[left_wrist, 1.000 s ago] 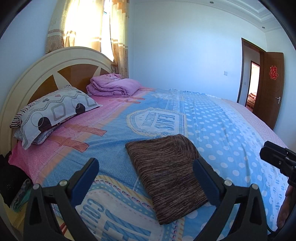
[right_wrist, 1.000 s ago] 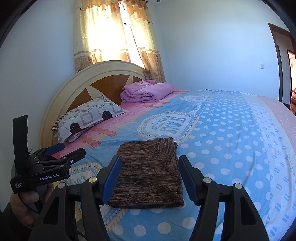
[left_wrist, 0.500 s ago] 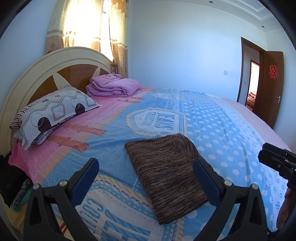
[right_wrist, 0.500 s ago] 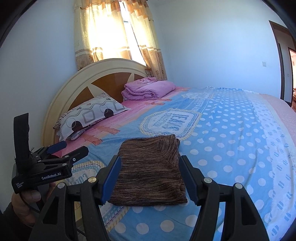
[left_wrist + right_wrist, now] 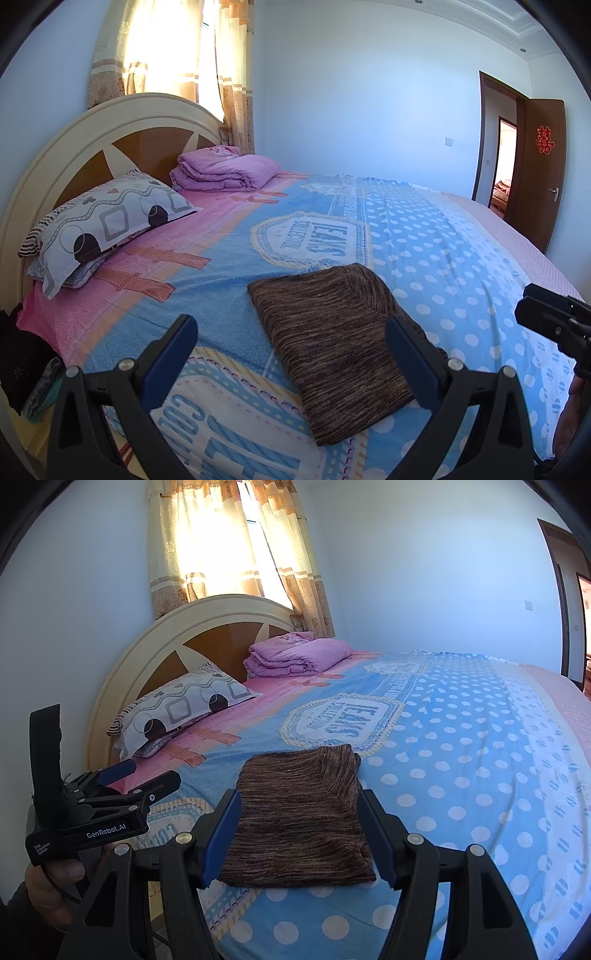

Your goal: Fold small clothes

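Through my left wrist camera, my left gripper (image 5: 288,345) hangs wide open and empty above the near edge of the bed (image 5: 461,240), where the brown knit garment (image 5: 332,339) lies flat as a neat rectangle; I judge the folding is done or nearly so. Through my right wrist camera, my right gripper (image 5: 297,832) is likewise spread and holding nothing, framing the garment (image 5: 299,830); any next move would mean pinching an edge. No containers show.

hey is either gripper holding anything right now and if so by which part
Nothing is held. The left gripper and right gripper are both open, and the folded brown garment lies free on the bed.
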